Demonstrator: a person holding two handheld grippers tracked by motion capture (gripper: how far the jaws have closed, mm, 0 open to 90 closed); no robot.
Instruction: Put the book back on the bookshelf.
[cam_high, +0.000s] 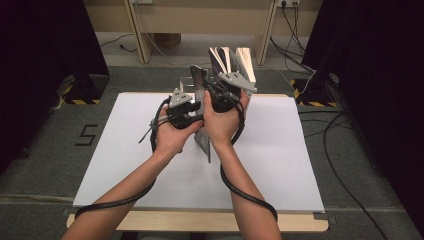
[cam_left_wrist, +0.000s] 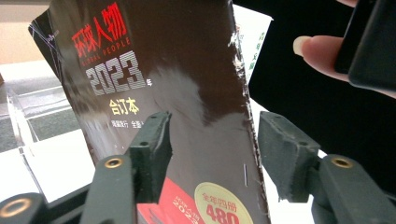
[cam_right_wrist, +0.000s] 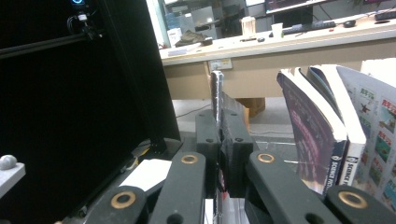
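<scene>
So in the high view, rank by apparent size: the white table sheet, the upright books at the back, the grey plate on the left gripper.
1. White sheet, by far the largest.
2. Upright books.
3. Grey plate on the left gripper, the smallest.

The thin glossy magazine (cam_left_wrist: 187, 93) has a dark brown cover with red and white lettering. A cream round badge with red digits sits low on it. The flat paper table cover (cam_high: 125, 150) is plain white.

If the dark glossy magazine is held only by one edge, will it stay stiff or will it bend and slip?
The magazine is probably floppy: thin and stapled, it already leans in the left gripper view. Its glossy cover shows reflections, so it may slip. The right gripper is shut on its edge, while the left gripper stands open around it, not pressing.
</scene>
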